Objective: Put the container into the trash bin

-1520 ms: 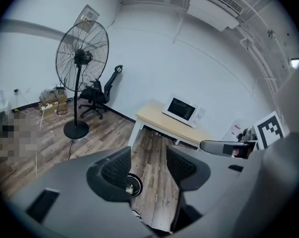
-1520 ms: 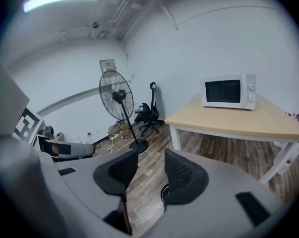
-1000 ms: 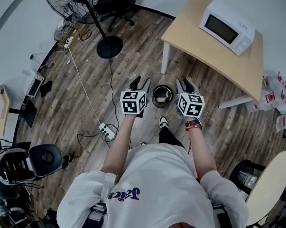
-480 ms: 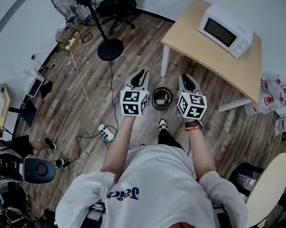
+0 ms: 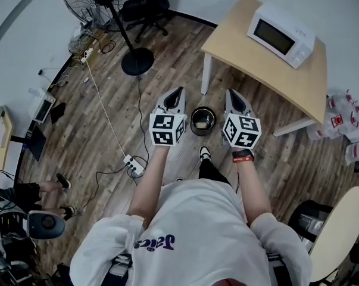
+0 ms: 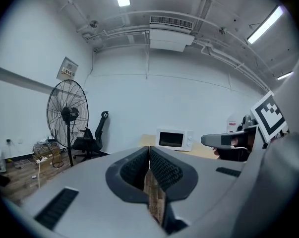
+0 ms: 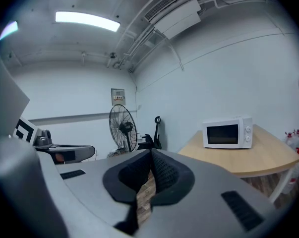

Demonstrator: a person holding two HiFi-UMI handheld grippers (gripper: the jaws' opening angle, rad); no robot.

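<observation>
A round dark trash bin stands on the wooden floor between my two grippers. A pale thing, likely the container, lies inside it. My left gripper hangs just left of the bin and my right gripper just right of it, both above the floor and pointing away from me. In the left gripper view the jaws are pressed together with nothing between them. The right gripper view shows the same at its jaws. Neither gripper view shows the bin.
A wooden table with a white microwave stands ahead to the right. A standing fan and an office chair are ahead to the left. A cable and power strip lie on the floor at my left.
Both grippers have risen beside the bin, and their jaws went from open to shut. A seated person at the lower left edge has shifted.
</observation>
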